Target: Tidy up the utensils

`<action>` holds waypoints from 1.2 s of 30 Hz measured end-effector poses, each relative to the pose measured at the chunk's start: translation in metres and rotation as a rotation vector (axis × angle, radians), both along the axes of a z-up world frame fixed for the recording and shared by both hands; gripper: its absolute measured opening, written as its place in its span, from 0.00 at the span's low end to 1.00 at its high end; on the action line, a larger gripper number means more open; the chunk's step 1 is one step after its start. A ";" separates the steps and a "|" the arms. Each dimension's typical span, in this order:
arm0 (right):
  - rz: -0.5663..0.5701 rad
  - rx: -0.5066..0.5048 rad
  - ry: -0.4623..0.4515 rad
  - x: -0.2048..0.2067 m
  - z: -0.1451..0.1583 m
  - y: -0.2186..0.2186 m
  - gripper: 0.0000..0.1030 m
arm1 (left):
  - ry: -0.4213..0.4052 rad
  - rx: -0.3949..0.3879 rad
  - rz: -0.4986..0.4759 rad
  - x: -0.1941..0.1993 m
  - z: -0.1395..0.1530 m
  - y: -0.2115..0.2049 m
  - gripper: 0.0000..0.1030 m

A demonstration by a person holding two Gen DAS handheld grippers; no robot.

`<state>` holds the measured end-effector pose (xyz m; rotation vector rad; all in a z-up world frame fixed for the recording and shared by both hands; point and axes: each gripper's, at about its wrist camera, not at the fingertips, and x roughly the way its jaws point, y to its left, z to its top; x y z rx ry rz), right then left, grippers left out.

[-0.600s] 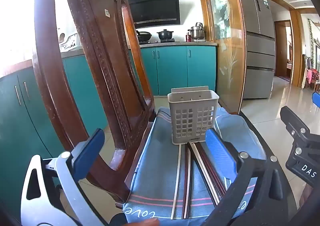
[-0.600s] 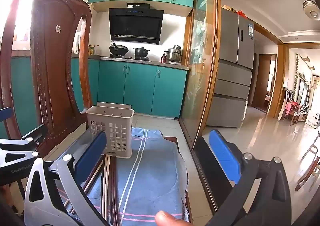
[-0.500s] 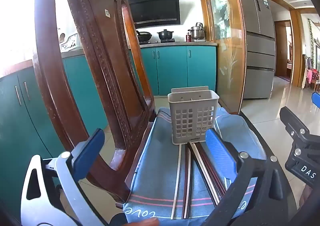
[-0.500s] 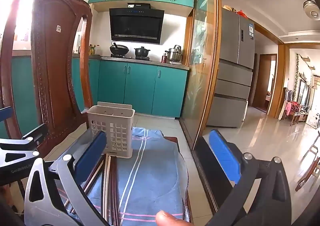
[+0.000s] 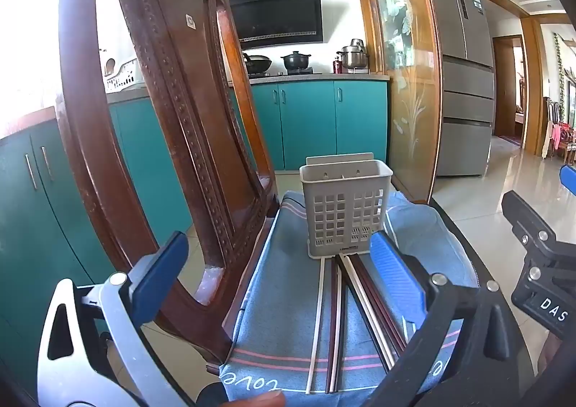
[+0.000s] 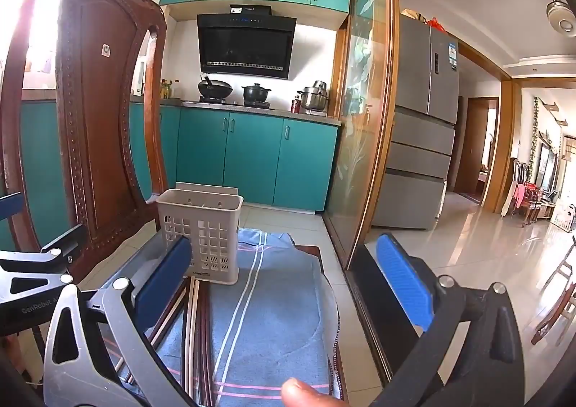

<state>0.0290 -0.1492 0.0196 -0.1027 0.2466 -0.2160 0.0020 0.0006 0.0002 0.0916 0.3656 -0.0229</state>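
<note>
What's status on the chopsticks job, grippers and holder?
Left gripper and right gripper open, empty. Chopsticks flat on blue cloth, none visibly in gray holder. Wooden chair back close on left.

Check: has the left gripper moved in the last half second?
No. The left gripper sits the same against the basket and chopsticks.

Teal kitchen cabinets (image 6: 252,158), black range hood (image 6: 246,45), steel fridge (image 6: 424,119), carved wooden chair (image 5: 172,112), glossy tiled floor (image 6: 486,256)
</note>
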 end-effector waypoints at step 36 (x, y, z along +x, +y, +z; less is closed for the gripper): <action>0.065 0.033 0.011 0.017 0.001 -0.001 0.98 | 0.028 -0.012 0.001 0.007 -0.010 0.002 0.97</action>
